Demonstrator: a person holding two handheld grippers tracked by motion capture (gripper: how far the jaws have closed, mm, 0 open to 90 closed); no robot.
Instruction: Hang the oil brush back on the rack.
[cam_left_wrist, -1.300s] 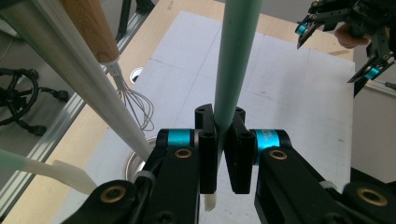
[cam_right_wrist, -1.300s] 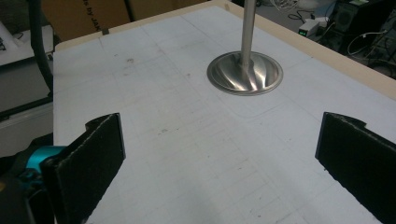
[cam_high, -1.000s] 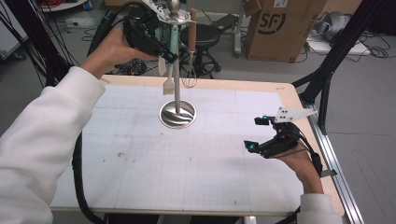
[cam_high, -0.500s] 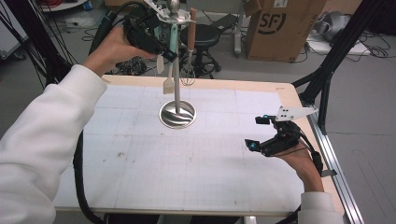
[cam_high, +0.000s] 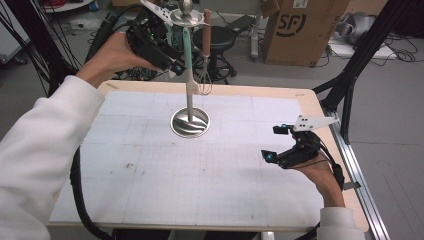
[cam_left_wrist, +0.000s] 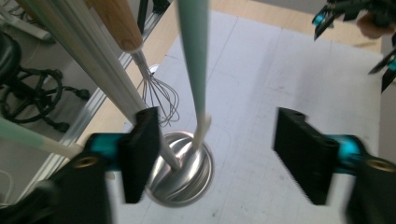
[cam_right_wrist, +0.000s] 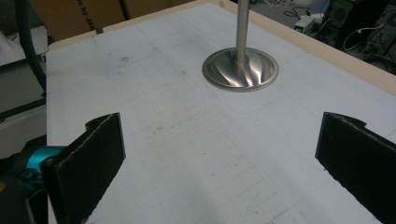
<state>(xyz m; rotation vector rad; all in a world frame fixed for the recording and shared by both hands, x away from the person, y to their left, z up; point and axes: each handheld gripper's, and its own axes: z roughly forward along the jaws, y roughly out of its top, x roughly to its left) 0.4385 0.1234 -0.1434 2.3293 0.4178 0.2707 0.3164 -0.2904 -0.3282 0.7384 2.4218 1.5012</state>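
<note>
Where the left gripper is raised beside the top of the utensil stand, its jaws have just been opening and now stand apart, pressing on nothing. The mint-green spatula hangs from the stand's top disc, its long axis nearly vertical with its pale blade pointing down at the round steel base. In the left gripper view the spatula's handle runs down between the two jaws without touching either pad, nearer the left one (so the release looks complete, as far as I can judge). Just beside it hangs a wooden-handled whisk, its wires lower down.

The left hand is plainly the nearer; any coming move away from the stand would have to draw the jaws back off the handle without swinging it.

The right gripper rests low over the table at its right side, well apart from the stand, with its jaws wide apart and nothing between them.

Count: one stand, one spatula, one whisk, two grippers.
</note>
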